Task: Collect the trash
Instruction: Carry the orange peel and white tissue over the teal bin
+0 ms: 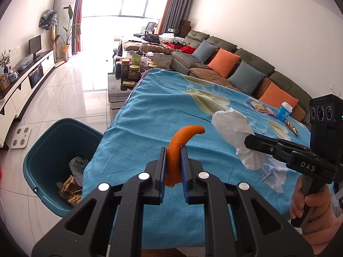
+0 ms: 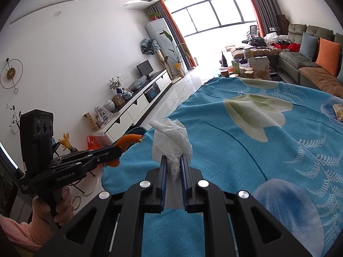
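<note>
Left gripper (image 1: 173,150) fingers clamp a curled orange peel (image 1: 182,135), held above the blue-clothed table (image 1: 163,107). Right gripper (image 2: 173,160) fingers pinch a crumpled white tissue (image 2: 171,137) over the same table. Teal bin (image 1: 42,150) stands on the floor beside the table's left edge, trash inside.

The right hand-held gripper (image 2: 173,165) pinches a crumpled white paper tissue (image 2: 171,143) between its blue-padded fingers (image 2: 163,171), above the bench draped in a turquoise cloth printed with pale leaves and ferns (image 2: 246,150). Left of the tissue, off the cloth's edge, the left hand-held gripper (image 2: 120,148) clamps a curled strip of orange peel (image 2: 130,140), its black handle held by a hand (image 2: 57,205) in a pink knitted sleeve. A snack wrapper (image 2: 338,111) lies at the cloth's far right edge.
</note>
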Demonstrator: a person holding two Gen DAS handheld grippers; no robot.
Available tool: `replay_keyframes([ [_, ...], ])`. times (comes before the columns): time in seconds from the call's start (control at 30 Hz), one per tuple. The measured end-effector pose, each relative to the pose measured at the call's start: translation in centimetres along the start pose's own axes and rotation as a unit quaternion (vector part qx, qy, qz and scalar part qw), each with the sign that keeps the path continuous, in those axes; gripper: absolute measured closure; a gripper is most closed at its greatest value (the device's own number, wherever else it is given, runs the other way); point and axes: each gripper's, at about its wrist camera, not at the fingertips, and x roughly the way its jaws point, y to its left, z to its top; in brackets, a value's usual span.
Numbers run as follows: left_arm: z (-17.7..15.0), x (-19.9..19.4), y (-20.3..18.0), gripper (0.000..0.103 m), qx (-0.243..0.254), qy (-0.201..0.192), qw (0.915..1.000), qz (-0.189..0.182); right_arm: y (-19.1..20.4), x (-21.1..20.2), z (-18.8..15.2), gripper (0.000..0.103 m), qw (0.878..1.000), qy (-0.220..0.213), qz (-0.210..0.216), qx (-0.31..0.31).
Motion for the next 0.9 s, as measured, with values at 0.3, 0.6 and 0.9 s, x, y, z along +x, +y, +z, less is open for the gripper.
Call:
replay_keyframes([
  [0.3, -0.1, -0.9, 1.5, 0.090, -0.014, -0.008, 0.9998, 0.013, 0.8, 1.1, 0.4, 0.092, 1.000, 0.007, 0.012, -0.009],
  [0.6, -0.1, -1.6, 3.0, 0.090, -0.027, -0.014, 0.9991, 0.028, 2.2, 2.9, 1.0, 0.092, 0.999, 0.019, 0.031, -0.020],
  [0.9, -0.2, -2.7, 5.0, 0.090, -0.044, -0.022, 0.9976, 0.049, 3.5, 4.4, 1.4, 0.092, 0.998, 0.032, 0.050, -0.030],
])
